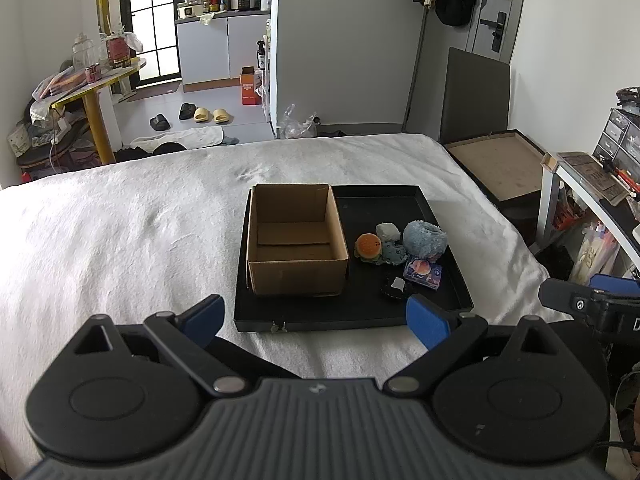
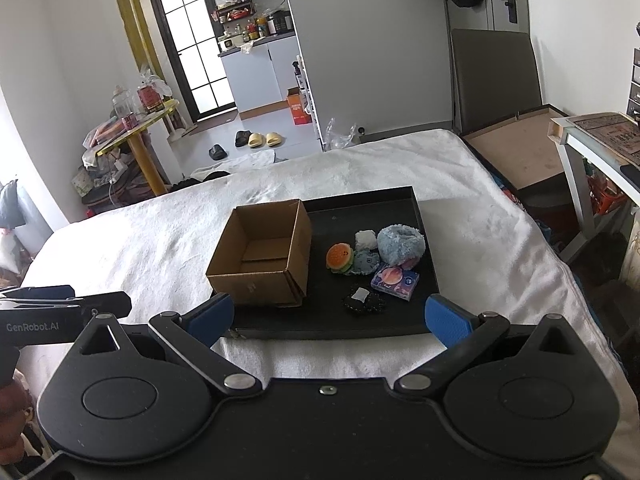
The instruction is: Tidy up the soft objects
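A black tray (image 1: 452, 268) (image 2: 424, 216) lies on the white bed. An open, empty cardboard box (image 1: 294, 240) (image 2: 262, 260) fills its left half. On the right half sit a burger plush (image 1: 367, 245) (image 2: 340, 258), a grey-white lump (image 1: 387, 232) (image 2: 365, 239), a fluffy blue ball (image 1: 425, 238) (image 2: 401, 245), a flat blue plush (image 1: 393, 255) (image 2: 366, 262), a tissue pack (image 1: 423, 273) (image 2: 396, 282) and a black scrunchie (image 1: 397, 289) (image 2: 363, 302). My left gripper (image 1: 316, 318) hangs open before the tray's near edge. My right gripper (image 2: 330, 316) is open too, holding nothing.
The white bedspread (image 1: 120, 232) spreads wide to the left of the tray. A large cardboard box (image 1: 500, 164) stands past the bed's right side, beside a white desk (image 1: 592, 200). The right gripper's body (image 1: 588, 300) shows at the left wrist view's right edge.
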{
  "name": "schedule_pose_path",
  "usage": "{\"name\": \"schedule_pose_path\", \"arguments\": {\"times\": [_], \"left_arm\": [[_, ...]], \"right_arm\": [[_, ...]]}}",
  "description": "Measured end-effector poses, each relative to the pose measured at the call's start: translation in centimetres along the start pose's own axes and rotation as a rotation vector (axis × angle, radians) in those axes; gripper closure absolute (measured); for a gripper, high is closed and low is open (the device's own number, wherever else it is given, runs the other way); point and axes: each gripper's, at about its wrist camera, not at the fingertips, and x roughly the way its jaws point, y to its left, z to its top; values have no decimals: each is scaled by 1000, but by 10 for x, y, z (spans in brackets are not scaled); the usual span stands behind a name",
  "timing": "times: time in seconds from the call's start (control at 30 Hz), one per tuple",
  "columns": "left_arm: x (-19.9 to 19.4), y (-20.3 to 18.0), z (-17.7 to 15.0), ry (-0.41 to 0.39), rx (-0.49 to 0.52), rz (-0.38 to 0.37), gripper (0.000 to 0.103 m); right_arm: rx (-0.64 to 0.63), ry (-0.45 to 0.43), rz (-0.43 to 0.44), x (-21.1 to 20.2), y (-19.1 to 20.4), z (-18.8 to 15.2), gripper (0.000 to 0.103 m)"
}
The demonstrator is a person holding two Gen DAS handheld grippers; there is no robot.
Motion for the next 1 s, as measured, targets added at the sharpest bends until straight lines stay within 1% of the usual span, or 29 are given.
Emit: {"name": "schedule_pose_path", "arguments": {"times": [0.53, 1.0], "left_arm": [[0, -1, 2, 4, 3, -4, 6], [3, 1, 1, 9, 6, 3, 6]], "right_arm": [[-13, 4, -1, 0, 0, -4, 0], [-72, 2, -11, 1, 13, -8, 0]]}}
